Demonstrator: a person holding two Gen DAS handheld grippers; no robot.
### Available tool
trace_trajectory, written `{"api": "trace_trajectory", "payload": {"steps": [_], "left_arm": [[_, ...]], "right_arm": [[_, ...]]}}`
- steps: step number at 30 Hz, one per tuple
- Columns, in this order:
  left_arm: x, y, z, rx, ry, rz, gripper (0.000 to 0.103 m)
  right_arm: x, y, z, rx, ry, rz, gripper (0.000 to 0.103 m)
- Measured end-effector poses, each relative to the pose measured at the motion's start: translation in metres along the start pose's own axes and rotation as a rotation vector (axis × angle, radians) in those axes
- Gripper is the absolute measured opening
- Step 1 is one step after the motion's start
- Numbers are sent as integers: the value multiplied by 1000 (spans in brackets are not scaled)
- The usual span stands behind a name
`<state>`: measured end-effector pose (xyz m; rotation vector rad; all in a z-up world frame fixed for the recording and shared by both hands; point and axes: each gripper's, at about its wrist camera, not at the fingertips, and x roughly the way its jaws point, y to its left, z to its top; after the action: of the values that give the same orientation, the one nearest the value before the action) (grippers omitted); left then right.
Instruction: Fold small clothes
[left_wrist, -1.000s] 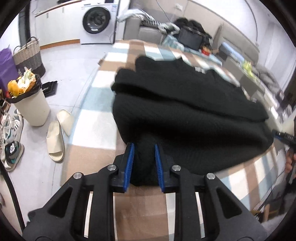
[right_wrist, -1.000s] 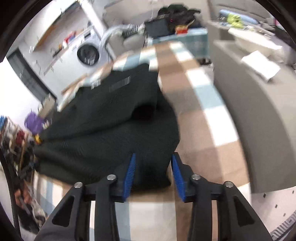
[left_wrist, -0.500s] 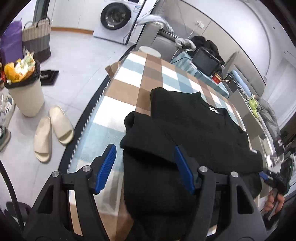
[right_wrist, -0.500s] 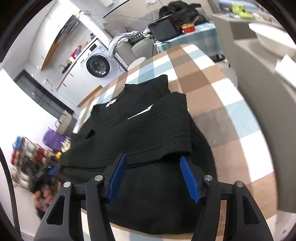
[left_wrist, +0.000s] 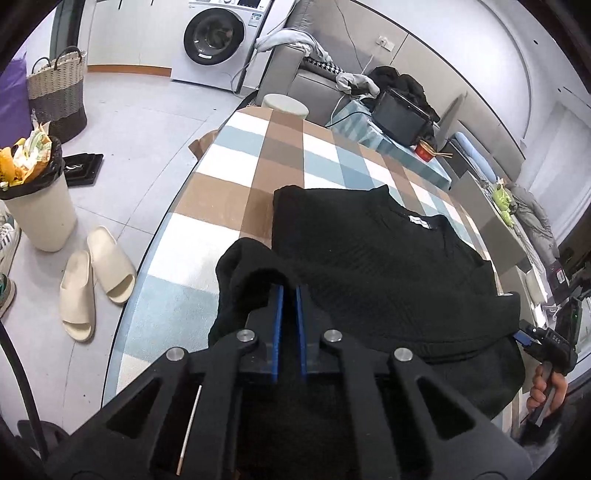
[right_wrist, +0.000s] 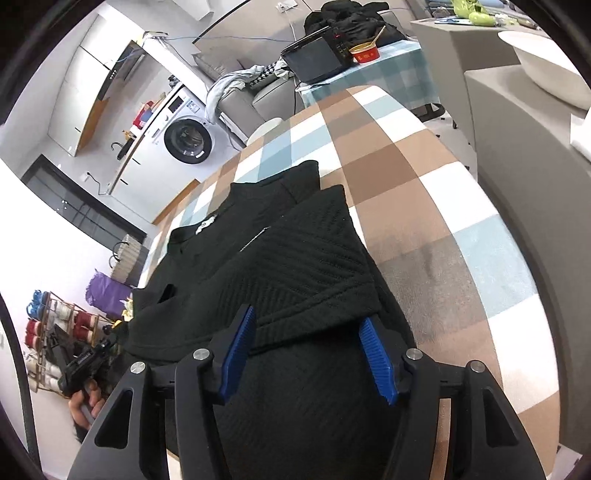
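A black knit sweater (left_wrist: 388, 266) lies on the checked table cover (left_wrist: 258, 177), sleeves folded in over the body. My left gripper (left_wrist: 289, 291) is shut on a raised fold of the sweater at its left side. My right gripper (right_wrist: 306, 332) is open, its blue pads on either side of a folded sleeve cuff (right_wrist: 325, 280) of the same sweater (right_wrist: 236, 266), above the cloth. The right gripper also shows at the far right of the left wrist view (left_wrist: 532, 334).
The table edge runs along the left, with slippers (left_wrist: 92, 273) and a full bin (left_wrist: 33, 199) on the floor beside it. A grey cabinet (right_wrist: 524, 155) stands close to the table's right side. A small table with a black box (left_wrist: 400, 114) sits beyond.
My left gripper opened half a second ago and has now closed on a fold of the sweater. My right gripper opened and stays open over the sleeve.
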<state>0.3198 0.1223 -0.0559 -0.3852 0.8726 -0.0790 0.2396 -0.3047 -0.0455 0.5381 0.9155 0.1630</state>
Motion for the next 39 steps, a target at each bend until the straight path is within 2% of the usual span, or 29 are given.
{"api": "trace_trajectory", "payload": {"steps": [2,4,5,7,9,10,13,17,22,23,25,27,28,30,31,32,34,39], "left_arm": [[0,4,-3,-17,25,17,8],[2,7,-8,-21,69,25,26],[3,8,-10,-17,81,30,32],[1,8,-16,2,72,49,49],[0,8,-18,23,67,76,60],[0,8,-18,24,64,79,61],[1,15,-14,-6,57,86,61],[3,19,-5,-39,29,47,61],[13,16,2,-36,12,42,60],[17,16,3,-41,16,47,58],[25,17,6,-52,31,65,36],[31,18,8,-61,39,56,23],[31,18,9,-63,36,44,17],[29,14,10,-47,25,35,13],[27,12,11,-36,14,39,12],[26,10,11,-30,8,40,11],[19,4,15,-22,-15,34,11],[-5,-8,25,-3,-80,15,10]], "right_arm": [[-4,-3,-4,3,1,-1,59],[-10,-8,-10,15,-2,4,59],[-13,-10,-13,18,-1,5,59],[-18,-15,-17,22,-4,11,59],[-19,-19,-16,22,-12,18,59],[-19,-19,-15,23,-14,20,59],[-13,-19,-4,18,-34,39,59],[-3,-12,10,-18,-34,61,59],[-8,5,9,-85,-45,85,59],[-10,5,8,-91,-50,100,59],[-10,1,9,-74,-49,104,59],[-8,-5,10,-43,-42,103,59],[-6,-6,11,-38,-38,106,55],[-4,-3,12,-47,-37,108,46],[-1,-1,14,-52,-30,97,34],[1,-1,15,-54,-28,90,19],[5,1,18,-64,-29,59,8],[-17,12,25,-89,-183,18,6]]}}
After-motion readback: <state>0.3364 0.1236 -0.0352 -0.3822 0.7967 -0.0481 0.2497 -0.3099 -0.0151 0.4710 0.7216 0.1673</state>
